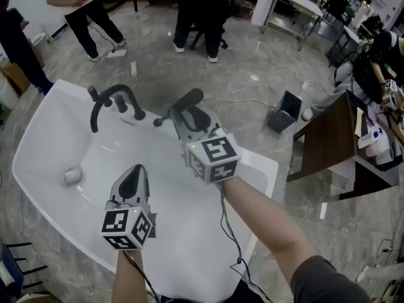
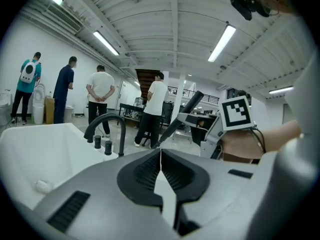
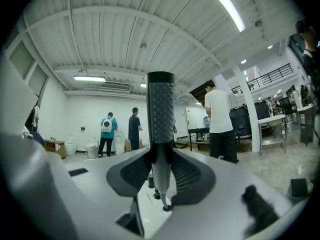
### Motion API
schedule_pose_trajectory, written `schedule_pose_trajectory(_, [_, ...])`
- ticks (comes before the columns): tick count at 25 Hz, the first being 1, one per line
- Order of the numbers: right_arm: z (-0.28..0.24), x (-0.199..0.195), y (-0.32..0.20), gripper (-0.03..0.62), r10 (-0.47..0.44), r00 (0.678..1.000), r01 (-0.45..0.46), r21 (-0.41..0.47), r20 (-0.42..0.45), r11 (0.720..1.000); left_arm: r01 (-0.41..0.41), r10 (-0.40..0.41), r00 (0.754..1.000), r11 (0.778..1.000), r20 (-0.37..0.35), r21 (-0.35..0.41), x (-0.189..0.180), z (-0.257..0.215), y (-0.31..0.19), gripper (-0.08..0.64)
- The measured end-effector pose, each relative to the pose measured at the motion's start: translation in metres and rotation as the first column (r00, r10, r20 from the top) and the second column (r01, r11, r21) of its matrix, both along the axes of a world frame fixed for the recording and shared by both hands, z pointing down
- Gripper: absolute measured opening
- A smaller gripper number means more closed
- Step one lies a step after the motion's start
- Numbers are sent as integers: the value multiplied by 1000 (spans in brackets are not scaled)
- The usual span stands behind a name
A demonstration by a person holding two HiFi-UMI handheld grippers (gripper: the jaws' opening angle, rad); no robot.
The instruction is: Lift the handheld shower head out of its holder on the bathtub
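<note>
The handheld shower head [image 1: 188, 98] is a slim black wand with a dotted face [image 3: 161, 109]. It stands upright between the jaws of my right gripper [image 1: 183, 115], which is shut on its stem [image 3: 160, 176], above the far rim of the white bathtub [image 1: 38, 122]. From the left gripper view the wand [image 2: 187, 109] slants up out of that gripper. The black arched faucet [image 1: 108, 100] and its knobs stand on the rim to the left. My left gripper [image 1: 132, 177] hangs over the basin, jaws shut with the tips touching [image 2: 160, 154] and nothing held.
A small white object [image 1: 72, 176] lies in the tub. Several people [image 1: 202, 11] stand on the marble floor beyond it. A dark bin [image 1: 285, 111] and a wooden desk [image 1: 328, 137] are to the right. Cables run across the floor.
</note>
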State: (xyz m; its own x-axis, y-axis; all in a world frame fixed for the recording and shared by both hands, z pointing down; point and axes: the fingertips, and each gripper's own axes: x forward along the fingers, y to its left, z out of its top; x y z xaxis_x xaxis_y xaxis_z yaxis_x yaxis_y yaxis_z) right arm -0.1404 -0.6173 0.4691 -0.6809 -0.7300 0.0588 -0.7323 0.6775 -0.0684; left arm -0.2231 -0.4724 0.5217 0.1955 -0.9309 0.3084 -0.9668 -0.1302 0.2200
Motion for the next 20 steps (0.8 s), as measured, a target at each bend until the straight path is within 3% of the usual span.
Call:
schedule_pose_trajectory(5, [-26,50,41,132,-38,999,38,21,-2,999,12,-12,1000,1000,-10,23,50,-21,20,17])
schedule_pose_trajectory(9, [-38,93,82,132,-43,998,42,27,46,999,19,-19,1000,999,6,45,84,-34,42,17])
schedule_pose_trajectory(17, [-49,165,162,132,-107,993,104,80,39,991,95,-94,995,995,-15,36,133,-42,105,17])
schedule_pose_trajectory(20, [-51,181,193,133,-98,994,95,51,51,994,86,-86,996,996,-5,24,142,-50,134,17])
